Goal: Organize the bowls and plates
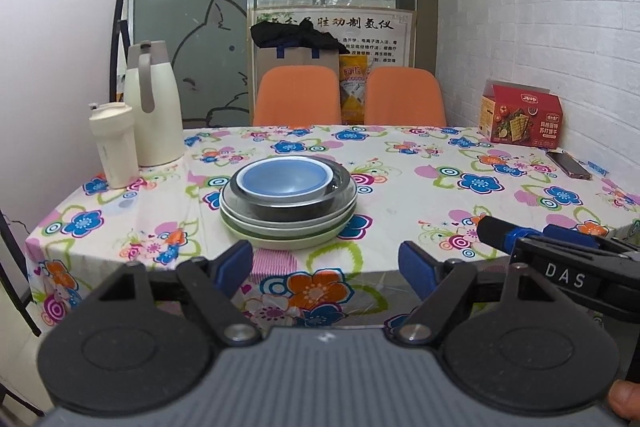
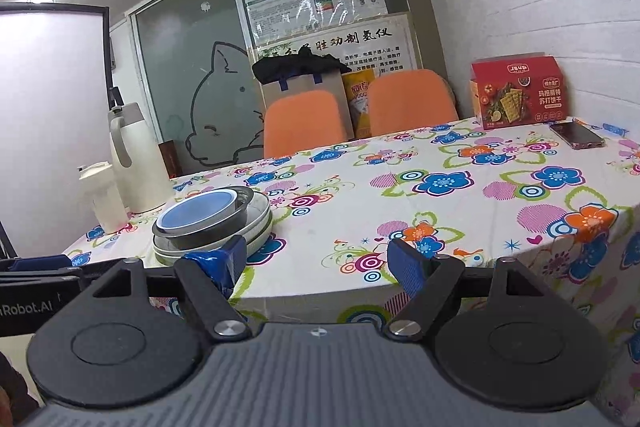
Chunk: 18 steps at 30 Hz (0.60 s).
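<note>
Bowls (image 1: 286,183) nested on plates (image 1: 280,233), both hand-held grippers empty

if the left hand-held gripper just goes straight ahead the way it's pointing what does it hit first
Most likely the stack of plates and bowls, which sits dead ahead between the open fingers of the left hand-held gripper, near the table's front edge. Nothing shows in between, though depth is hard to judge.

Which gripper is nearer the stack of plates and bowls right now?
Left. The left gripper faces the stack head-on, just short of it; the right gripper sits off to the stack's right. Both are open.
</note>
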Each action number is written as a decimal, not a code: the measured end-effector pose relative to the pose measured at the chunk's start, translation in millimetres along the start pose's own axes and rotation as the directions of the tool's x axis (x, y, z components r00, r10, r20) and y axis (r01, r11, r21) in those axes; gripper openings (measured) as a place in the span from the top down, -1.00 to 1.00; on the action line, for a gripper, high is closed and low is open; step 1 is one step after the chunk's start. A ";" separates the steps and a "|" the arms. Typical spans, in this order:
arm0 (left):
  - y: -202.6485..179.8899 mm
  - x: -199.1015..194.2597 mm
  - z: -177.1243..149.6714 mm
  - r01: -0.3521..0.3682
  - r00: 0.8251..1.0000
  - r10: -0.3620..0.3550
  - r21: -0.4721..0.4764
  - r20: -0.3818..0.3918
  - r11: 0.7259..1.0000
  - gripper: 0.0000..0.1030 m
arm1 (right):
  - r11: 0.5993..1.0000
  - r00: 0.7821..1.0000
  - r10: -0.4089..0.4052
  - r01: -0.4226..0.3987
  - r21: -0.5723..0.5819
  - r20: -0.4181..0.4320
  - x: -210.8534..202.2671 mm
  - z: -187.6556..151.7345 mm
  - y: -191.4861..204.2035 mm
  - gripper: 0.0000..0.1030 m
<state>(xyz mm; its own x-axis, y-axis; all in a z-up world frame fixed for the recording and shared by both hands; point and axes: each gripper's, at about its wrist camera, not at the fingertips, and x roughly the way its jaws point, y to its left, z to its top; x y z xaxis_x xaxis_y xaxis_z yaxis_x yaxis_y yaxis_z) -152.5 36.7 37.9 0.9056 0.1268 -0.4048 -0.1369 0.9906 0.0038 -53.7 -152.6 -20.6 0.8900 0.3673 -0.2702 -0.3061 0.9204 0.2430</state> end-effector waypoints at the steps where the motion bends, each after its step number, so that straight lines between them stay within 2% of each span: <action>1: -0.5 0.1 -0.3 0.000 1.000 0.000 0.003 -0.002 1.000 -0.58 | 1.000 1.000 0.000 0.000 0.003 0.001 -0.7 -0.6 -1.0 -0.24; 10: -5.7 -1.2 -2.1 0.008 1.000 -0.008 0.015 0.002 1.000 -0.58 | 0.999 1.000 -0.015 0.015 0.029 0.011 -5.9 -2.0 -8.7 -0.24; 18: -1.6 -3.9 -1.9 0.017 0.999 -0.016 -0.013 0.034 1.000 -0.58 | 1.000 1.000 -0.009 0.009 0.025 0.006 -5.7 -3.1 -5.6 -0.25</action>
<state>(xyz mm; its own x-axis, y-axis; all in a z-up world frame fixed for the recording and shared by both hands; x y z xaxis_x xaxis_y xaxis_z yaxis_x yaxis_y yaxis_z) -156.5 34.5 37.7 0.9206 0.1125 -0.3739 -0.1271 0.9918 -0.0146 -58.1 -159.4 -23.3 0.8949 0.3580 -0.2664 -0.2896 0.9201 0.2638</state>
